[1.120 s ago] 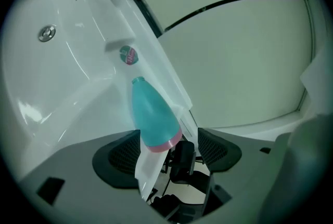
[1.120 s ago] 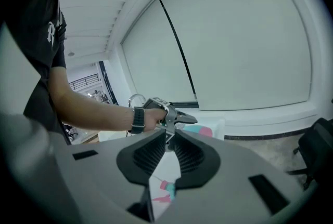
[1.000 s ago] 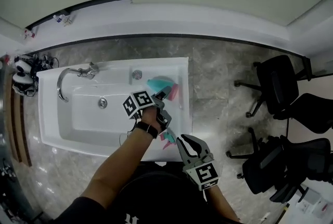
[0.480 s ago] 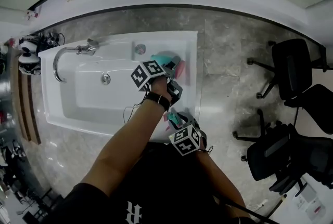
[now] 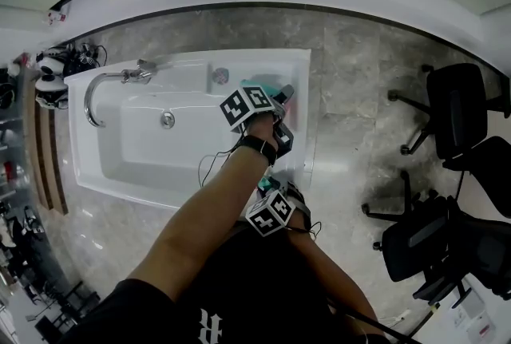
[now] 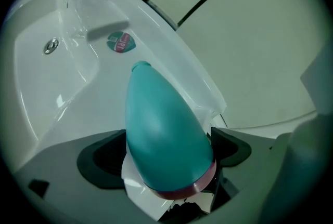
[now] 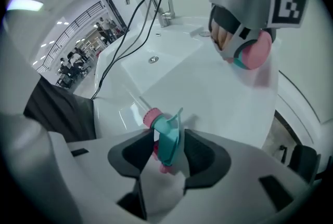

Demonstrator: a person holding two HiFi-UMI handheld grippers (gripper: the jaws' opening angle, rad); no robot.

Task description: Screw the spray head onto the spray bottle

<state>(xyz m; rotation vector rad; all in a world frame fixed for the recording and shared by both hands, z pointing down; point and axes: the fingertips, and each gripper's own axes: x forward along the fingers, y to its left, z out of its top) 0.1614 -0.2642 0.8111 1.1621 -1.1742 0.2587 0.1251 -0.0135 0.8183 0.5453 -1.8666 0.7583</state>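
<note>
Left gripper (image 6: 165,154) jaws, just opened wide, stand apart around a teal pear-shaped plastic spray bottle (image 6: 161,119) at the rim of the white sink (image 6: 57,93). Right gripper (image 7: 169,161) jaws, likewise opening, straddle without pressing the teal-and-pink plastic spray head (image 7: 167,139) on that rim

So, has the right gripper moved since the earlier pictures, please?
Yes: the right gripper came from beyond the sink's front right corner in over its rim; its jaws have just been opening, spray head between them.

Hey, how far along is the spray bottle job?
Nothing done: spray head and teal spray bottle sit separate on the sink. In hand: fingers have just been opening, left gripper around the bottle, right gripper around the head. Left: gripping, screwing.
</note>
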